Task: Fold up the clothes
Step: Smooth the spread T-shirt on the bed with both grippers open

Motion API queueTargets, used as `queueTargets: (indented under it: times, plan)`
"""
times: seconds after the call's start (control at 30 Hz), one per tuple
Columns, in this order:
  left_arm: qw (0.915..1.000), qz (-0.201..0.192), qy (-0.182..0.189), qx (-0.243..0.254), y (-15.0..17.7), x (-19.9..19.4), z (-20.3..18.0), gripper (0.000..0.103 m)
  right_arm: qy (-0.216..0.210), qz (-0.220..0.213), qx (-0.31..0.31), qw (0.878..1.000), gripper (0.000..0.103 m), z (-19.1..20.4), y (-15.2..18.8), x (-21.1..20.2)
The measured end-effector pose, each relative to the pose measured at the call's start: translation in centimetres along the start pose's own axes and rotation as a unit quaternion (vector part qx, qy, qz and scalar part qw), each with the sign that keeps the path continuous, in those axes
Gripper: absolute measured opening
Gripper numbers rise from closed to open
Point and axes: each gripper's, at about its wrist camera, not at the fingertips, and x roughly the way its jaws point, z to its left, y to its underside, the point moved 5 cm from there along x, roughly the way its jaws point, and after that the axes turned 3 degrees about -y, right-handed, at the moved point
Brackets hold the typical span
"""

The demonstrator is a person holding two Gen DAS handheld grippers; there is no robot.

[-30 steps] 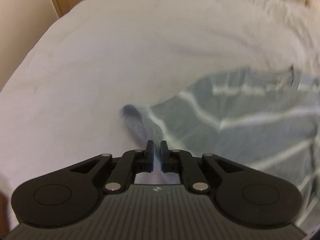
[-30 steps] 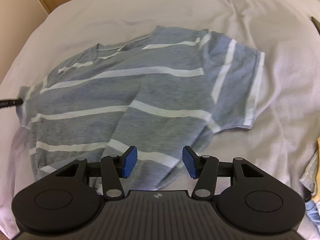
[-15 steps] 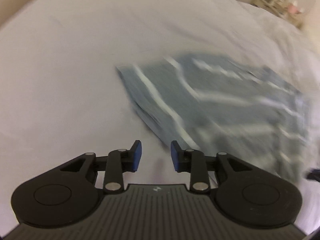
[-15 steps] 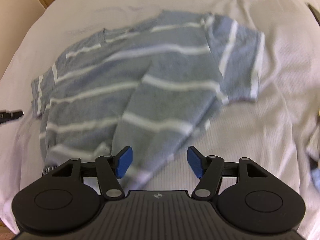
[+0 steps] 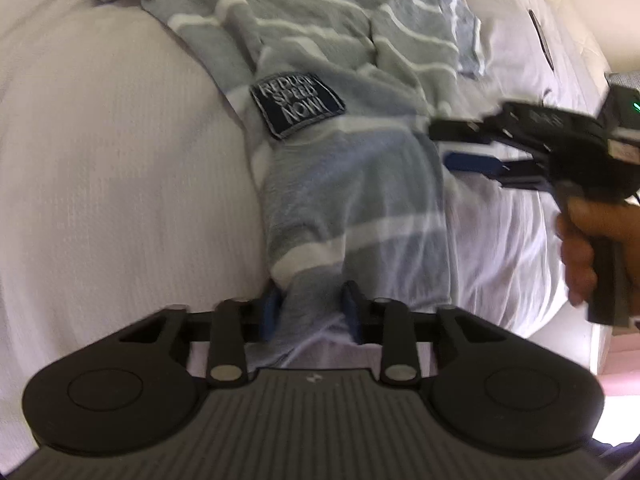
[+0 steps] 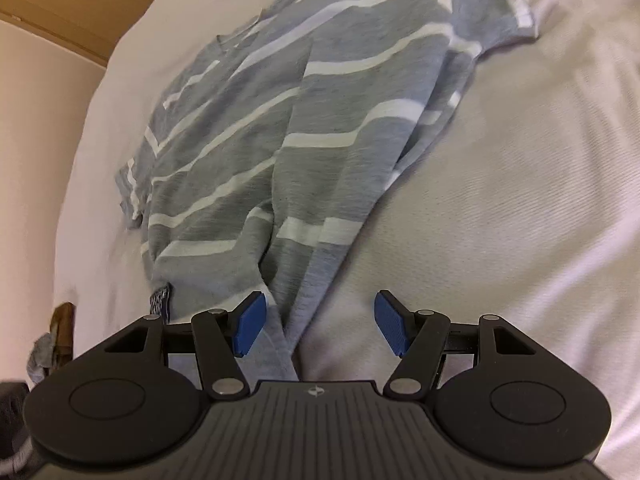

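1. Left wrist view: my left hand-held gripper (image 5: 310, 312) has its blue pads bunched onto the near hem of the grey striped T-shirt (image 5: 344, 152); its jaws have just been closing, and the cloth sits pinched between them.
2. That T-shirt lies on the white bed (image 5: 120, 168), running from my left hand-held gripper away to the far side, with its white stripes crossing it.
3. A dark patch (image 5: 298, 104) with pale lettering sits on the shirt, a little left of its middle fold.
4. On the right of this view my right hand-held gripper (image 5: 452, 146) comes in sideways, held by my hand (image 5: 584, 248); its black finger and blue pad lie just beside the shirt's right edge, and whether they touch it I cannot tell.
5. Right wrist view: my right hand-held gripper (image 6: 320, 326) stands well open, pads apart. A narrow tail of the T-shirt (image 6: 280, 152) hem lies between them, nearer the left pad, which does not press on it.
6. Here the shirt spreads toward the far left, one sleeve at the far right edge, with bare bed (image 6: 520, 180) to its right.
7. A tan door (image 6: 60, 4) shows in the far left corner.
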Motion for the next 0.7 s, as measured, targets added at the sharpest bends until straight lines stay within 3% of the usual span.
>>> queueTargets:
  times: [0.07,0.13,0.17,0.2,0.33,0.5,0.6,0.7]
  plan:
    - [0.9999,-0.007,0.004,-0.006,0.1,-0.7,0.2,0.004,-0.017,0.0,0.009,1.0,0.048,-0.1,-0.1,0.8]
    - [0.9998,-0.021,0.005,-0.003,-0.3,-1.6,0.3,0.002,-0.04,0.007,0.027,0.999,0.02,-0.3,-0.3,1.0]
    - [0.9996,-0.025,0.007,-0.004,-0.4,-2.1,0.6,0.001,-0.047,0.007,0.037,0.998,0.015,-0.4,-0.4,0.8]
    - [0.9996,-0.027,0.011,-0.005,-0.5,-2.6,0.9,0.0,-0.046,0.004,0.04,0.998,0.003,-0.4,-0.6,0.4]
    - [0.9988,-0.024,0.033,0.027,-0.7,-4.3,0.5,0.0,-0.029,0.011,0.029,0.999,0.0,-0.1,-0.9,-2.6]
    - [0.9956,0.019,0.05,0.077,0.3,-4.0,-1.2,0.0,0.058,0.024,-0.026,0.998,0.0,-0.1,-2.0,-8.0]
    - [0.9956,0.045,0.038,0.072,1.4,-3.3,-0.7,0.0,0.136,0.026,-0.085,0.987,0.0,0.0,-2.6,-9.4]
    - [0.9964,0.05,0.026,0.063,2.2,-3.3,0.1,0.0,0.214,0.021,-0.143,0.966,0.0,0.2,-2.9,-10.4]
